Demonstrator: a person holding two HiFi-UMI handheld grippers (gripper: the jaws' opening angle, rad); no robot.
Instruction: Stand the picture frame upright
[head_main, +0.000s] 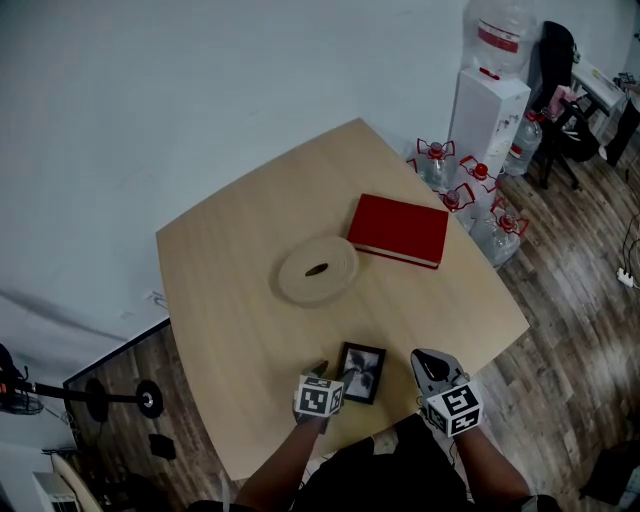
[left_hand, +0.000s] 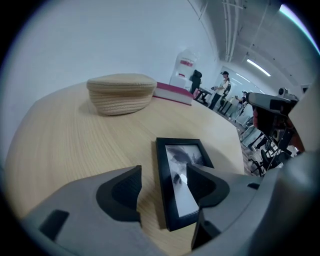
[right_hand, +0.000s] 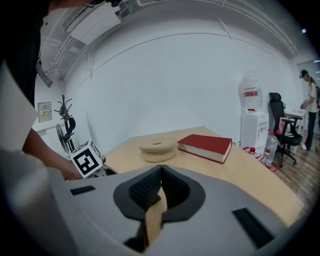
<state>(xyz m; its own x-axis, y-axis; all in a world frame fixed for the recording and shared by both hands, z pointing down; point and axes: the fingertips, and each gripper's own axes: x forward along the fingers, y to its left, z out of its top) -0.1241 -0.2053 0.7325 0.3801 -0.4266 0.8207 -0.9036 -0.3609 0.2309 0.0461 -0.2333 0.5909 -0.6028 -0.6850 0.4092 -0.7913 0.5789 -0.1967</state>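
Note:
The black picture frame (head_main: 362, 372) lies flat on the wooden table (head_main: 240, 290) near its front edge, picture side up. My left gripper (head_main: 338, 374) is down at the frame's left side with its jaws wide open. In the left gripper view the frame (left_hand: 182, 175) has its left border in the gap of the gripper (left_hand: 164, 172), and the right jaw hovers over the glass. The pads do not press on it. My right gripper (head_main: 432, 365) is just right of the frame and clear of it; its jaws (right_hand: 160, 172) are shut with nothing held.
A round woven disc (head_main: 317, 269) sits mid-table with a red book (head_main: 398, 230) to its right. Past the table's far right corner stand several water bottles (head_main: 470, 190) and a white dispenser (head_main: 488, 110). An office chair and people are farther off.

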